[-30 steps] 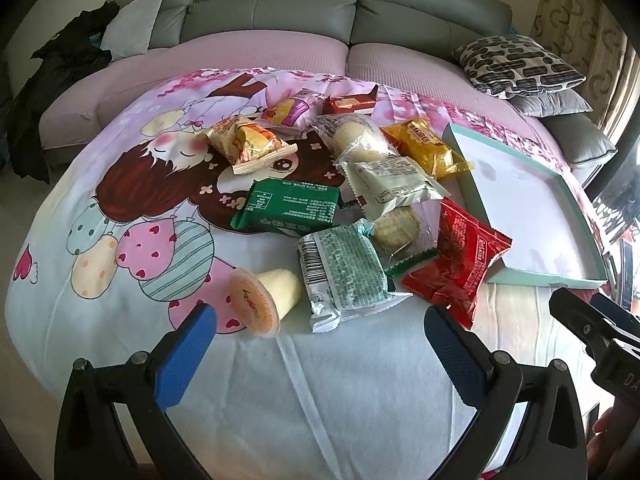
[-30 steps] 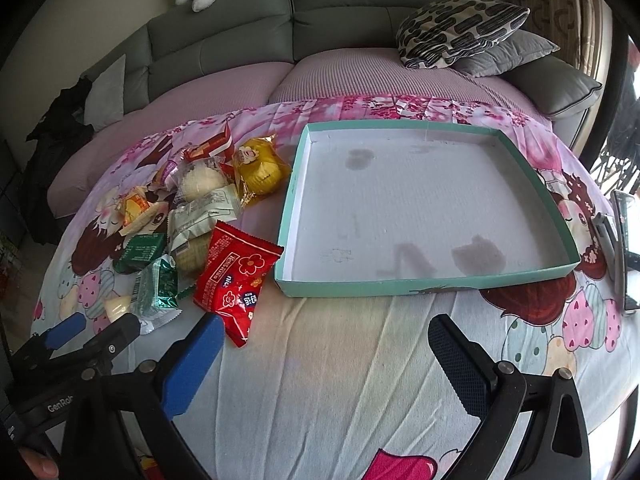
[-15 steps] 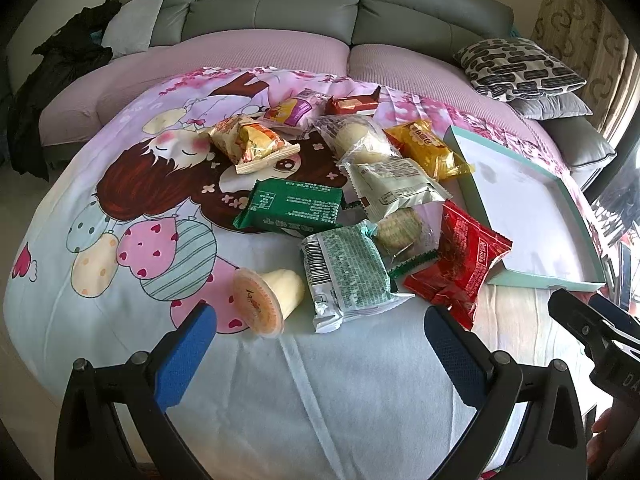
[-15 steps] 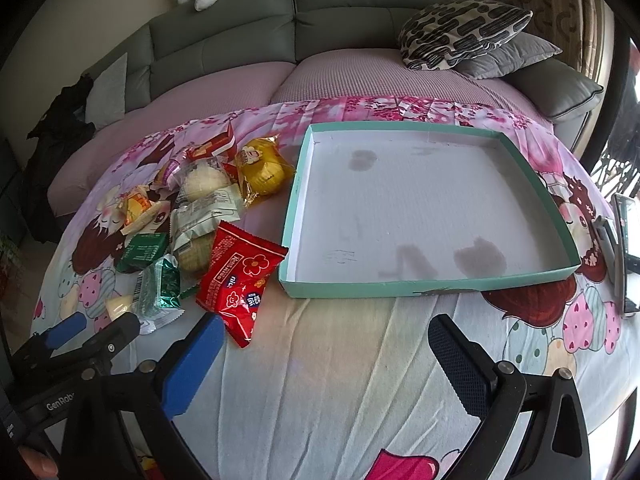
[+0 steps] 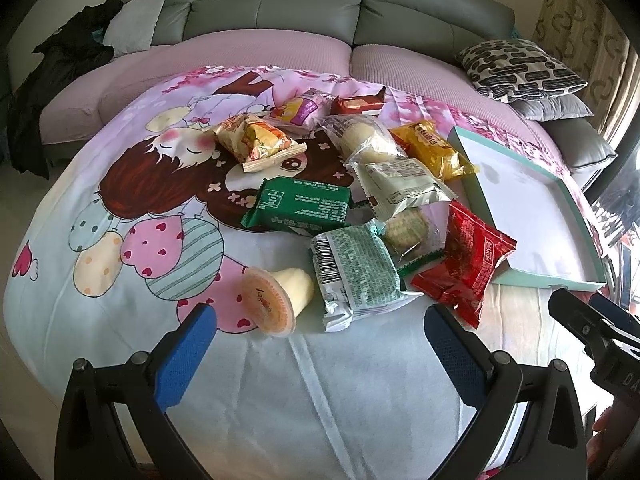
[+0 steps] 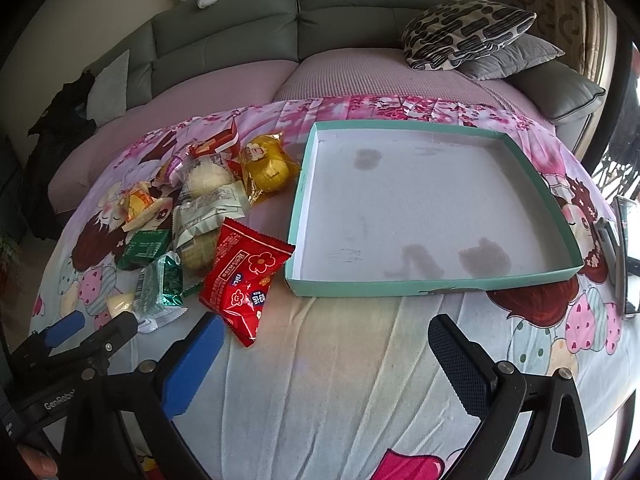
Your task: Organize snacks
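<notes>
Although both the left tongs [image 5: 320, 344] and right tongs [image 6: 324, 354] stood apart and empty, nothing was sorted: the snacks [image 5: 352, 208] lay heaped left of the bare tray [image 6: 432, 280].

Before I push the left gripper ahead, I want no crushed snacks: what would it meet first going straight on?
Probably the green-speckled packet, lying ahead between the open left gripper fingers, with the jelly cup just left of that line. Depth is unclear in the fisheye view.
</notes>
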`<state>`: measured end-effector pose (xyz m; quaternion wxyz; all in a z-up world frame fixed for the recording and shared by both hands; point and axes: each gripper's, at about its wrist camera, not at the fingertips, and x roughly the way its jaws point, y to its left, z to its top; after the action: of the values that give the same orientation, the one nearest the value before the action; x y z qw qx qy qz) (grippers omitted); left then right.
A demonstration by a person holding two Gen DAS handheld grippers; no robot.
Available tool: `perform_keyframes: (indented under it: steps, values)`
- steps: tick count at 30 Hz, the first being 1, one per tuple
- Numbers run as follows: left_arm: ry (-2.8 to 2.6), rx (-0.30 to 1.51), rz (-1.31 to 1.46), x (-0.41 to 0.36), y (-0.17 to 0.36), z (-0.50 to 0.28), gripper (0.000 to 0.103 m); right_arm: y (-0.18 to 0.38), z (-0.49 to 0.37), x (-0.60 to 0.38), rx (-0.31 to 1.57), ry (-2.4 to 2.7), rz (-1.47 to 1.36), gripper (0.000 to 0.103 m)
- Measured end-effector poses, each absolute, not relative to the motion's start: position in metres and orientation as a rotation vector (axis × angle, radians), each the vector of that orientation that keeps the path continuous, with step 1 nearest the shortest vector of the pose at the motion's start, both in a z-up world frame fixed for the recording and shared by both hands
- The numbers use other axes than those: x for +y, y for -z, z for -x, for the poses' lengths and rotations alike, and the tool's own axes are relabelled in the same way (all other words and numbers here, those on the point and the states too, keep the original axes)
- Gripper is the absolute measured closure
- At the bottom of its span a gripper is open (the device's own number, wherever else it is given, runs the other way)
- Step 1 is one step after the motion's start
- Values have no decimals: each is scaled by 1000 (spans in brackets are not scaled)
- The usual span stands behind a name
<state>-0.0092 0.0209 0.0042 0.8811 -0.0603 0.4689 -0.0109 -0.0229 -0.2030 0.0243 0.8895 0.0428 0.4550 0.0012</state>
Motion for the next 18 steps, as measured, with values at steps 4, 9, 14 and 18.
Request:
perform_keyframes:
  steps: [4,9,14,18]
  values:
    - [26,970,128,24,-4,10,0,-22,22,-201,947,-5,-90,0]
    - [26,965,139,30,-2,10,0,-18,20,-198,957,-9,-93,0]
    - [27,966,140,35,2,9,0,-15,13,-193,964,-36,-119,0]
    - [23,973,133,38,8,7,1,-11,3,-186,963,-79,-192,0]
